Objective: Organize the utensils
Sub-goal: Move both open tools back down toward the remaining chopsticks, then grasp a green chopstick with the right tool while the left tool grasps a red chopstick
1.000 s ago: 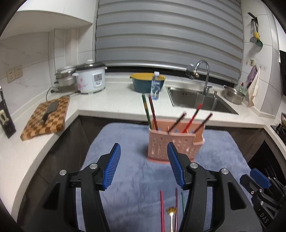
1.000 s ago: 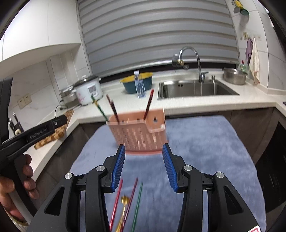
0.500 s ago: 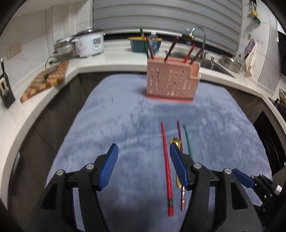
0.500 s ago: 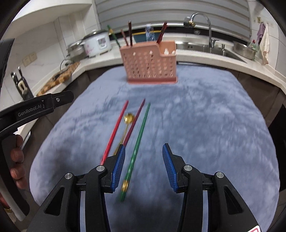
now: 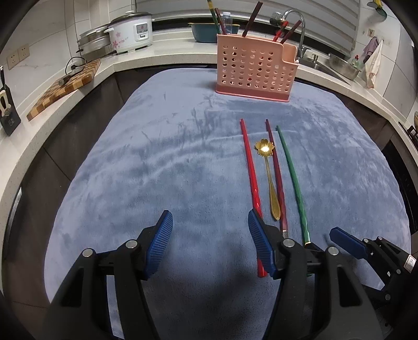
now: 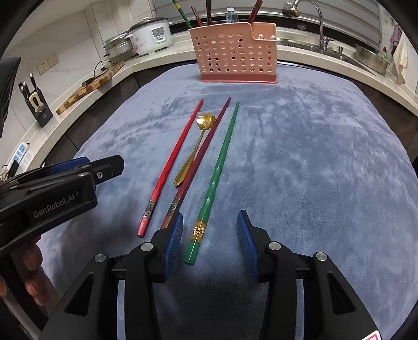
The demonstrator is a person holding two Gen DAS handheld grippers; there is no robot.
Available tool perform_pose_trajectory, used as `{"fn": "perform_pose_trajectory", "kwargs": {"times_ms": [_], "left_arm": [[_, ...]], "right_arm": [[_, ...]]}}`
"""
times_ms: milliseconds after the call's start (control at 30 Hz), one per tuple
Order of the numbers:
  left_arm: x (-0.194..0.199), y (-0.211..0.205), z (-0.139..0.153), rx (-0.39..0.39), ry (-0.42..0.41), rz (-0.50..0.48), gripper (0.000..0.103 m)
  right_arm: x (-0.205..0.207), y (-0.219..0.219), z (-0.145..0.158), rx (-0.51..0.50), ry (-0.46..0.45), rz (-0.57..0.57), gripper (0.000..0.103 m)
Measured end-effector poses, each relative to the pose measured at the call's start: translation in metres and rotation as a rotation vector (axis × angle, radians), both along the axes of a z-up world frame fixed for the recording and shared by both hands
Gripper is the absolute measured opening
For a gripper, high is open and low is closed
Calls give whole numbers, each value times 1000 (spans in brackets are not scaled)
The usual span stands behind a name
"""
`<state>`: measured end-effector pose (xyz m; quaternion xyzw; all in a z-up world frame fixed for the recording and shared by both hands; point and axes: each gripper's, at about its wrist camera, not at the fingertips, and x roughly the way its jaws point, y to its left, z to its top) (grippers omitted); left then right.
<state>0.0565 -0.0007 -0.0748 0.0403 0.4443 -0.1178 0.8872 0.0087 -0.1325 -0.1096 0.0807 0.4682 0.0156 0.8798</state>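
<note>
Four loose utensils lie side by side on the blue-grey cloth (image 6: pixel 300 162): red chopstick (image 6: pixel 172 162), gold flower-bowled spoon (image 6: pixel 194 151), dark maroon chopstick (image 6: pixel 201 154), green chopstick (image 6: pixel 218 172). The spoon rests between red and maroon, touching the maroon one. All point toward the pink perforated utensil holder (image 6: pixel 235 52) at the far edge of the cloth, which has several chopsticks standing in it.

My right gripper (image 6: pixel 210 239) hangs low, jaws apart, the green chopstick's butt end between them, pads not touching it. My left gripper (image 5: pixel 210 244) stands open and empty beside the red chopstick, its jaws recently widened slightly. Counter behind: rice cooker (image 5: pixel 132 31), cutting board (image 5: pixel 65 87), sink faucet (image 6: pixel 313 18).
</note>
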Motion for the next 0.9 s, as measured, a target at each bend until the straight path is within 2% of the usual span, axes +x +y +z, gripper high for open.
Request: {"fn": "perform_pose_trajectory", "kwargs": {"times_ms": [333,500,700,900], "left_arm": [[-1,-4,-9,21,18,-9,58],[-1,-5,-12,27,24,-11,60],[-3,-7,-19,24,43,-24,61],[-6,-12,-22,17,52,-47,66]], "right_arm": [[4,6,-6,-12,10,14,43],[4,3,-11,-14,19,5,39],[2,-2,-13,-14,15,-5,28],[0,-11,-15,-4,15,-31,10]]}}
